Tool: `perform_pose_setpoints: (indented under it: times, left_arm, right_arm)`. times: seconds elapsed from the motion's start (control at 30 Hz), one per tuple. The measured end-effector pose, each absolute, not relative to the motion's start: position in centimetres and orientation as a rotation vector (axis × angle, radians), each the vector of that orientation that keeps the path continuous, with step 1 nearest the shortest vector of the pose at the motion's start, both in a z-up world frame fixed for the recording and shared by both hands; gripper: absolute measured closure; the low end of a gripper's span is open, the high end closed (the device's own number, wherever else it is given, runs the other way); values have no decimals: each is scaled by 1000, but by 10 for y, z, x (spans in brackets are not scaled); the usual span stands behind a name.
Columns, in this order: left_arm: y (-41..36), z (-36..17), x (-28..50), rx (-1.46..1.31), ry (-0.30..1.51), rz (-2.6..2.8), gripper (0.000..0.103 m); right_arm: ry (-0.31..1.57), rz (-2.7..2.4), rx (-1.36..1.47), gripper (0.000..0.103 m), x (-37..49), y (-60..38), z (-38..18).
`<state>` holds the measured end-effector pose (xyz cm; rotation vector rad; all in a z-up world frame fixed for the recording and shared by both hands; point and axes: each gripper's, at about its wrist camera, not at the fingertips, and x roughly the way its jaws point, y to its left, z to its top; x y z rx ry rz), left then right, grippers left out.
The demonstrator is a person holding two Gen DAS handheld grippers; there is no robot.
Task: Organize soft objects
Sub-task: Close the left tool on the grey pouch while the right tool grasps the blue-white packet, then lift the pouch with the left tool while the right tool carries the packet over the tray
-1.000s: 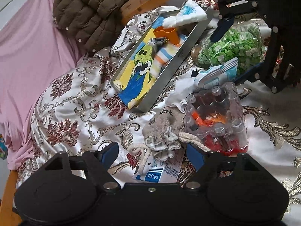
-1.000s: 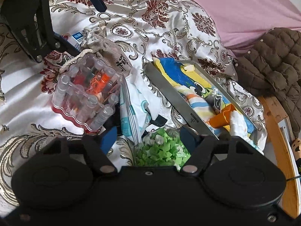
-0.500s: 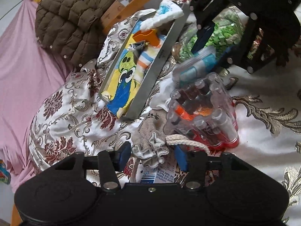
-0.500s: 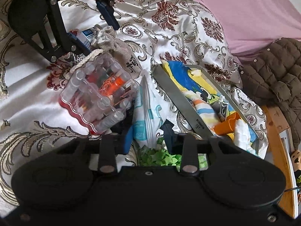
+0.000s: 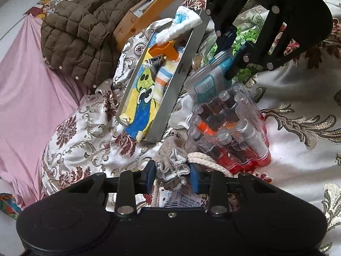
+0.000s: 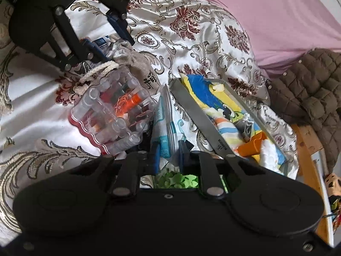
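Observation:
My left gripper [image 5: 171, 176] is shut on the gathered mouth of a grey drawstring pouch [image 5: 173, 163] with a white rope cord. From the right wrist view the pouch [image 6: 136, 64] lies beside the left gripper [image 6: 106, 42]. My right gripper [image 6: 168, 155] is shut on a white and teal soft packet [image 6: 168, 125], which also shows in the left wrist view [image 5: 210, 80] between the right gripper's fingers [image 5: 229, 53]. A metal tray [image 5: 170, 98] holds a yellow-blue cartoon cloth [image 5: 142, 98], striped socks and an orange piece.
A clear box of tubes with a red base [image 5: 230, 130] lies between the grippers. A bag of green bits [image 5: 245, 40] sits under the right gripper. A brown quilted jacket [image 5: 78, 42], pink sheet [image 5: 25, 89] and wooden bed frame [image 5: 149, 6] lie beyond.
Both grippers have closed: the left on the pouch's mouth, the right on the teal packet. Both have moved in closer to their objects.

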<state>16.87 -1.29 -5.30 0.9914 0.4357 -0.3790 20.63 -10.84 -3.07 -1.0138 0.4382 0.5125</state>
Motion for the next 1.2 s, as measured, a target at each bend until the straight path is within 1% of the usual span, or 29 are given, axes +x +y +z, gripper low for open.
perform_pose_setpoints:
  times: [0.27, 0.53, 0.7, 0.97, 1.2]
  left_arm:
    - [-15, -51, 156, 1011, 384, -339, 68]
    - [-12, -33, 145, 951, 362, -277, 69]
    - [-16, -20, 136, 903, 319, -238, 69]
    - [-19, -12, 133, 887, 255, -193, 69]
    - [-18, 0, 131, 849, 198, -161, 69]
  right_arm:
    - [369, 484, -995, 93, 198, -110, -22]
    - [308, 476, -969, 93, 191, -112, -14]
    - [270, 474, -961, 93, 185, -110, -14]
    - [188, 450, -945, 93, 169, -110, -7]
    - [117, 397, -901, 93, 172, -115, -1]
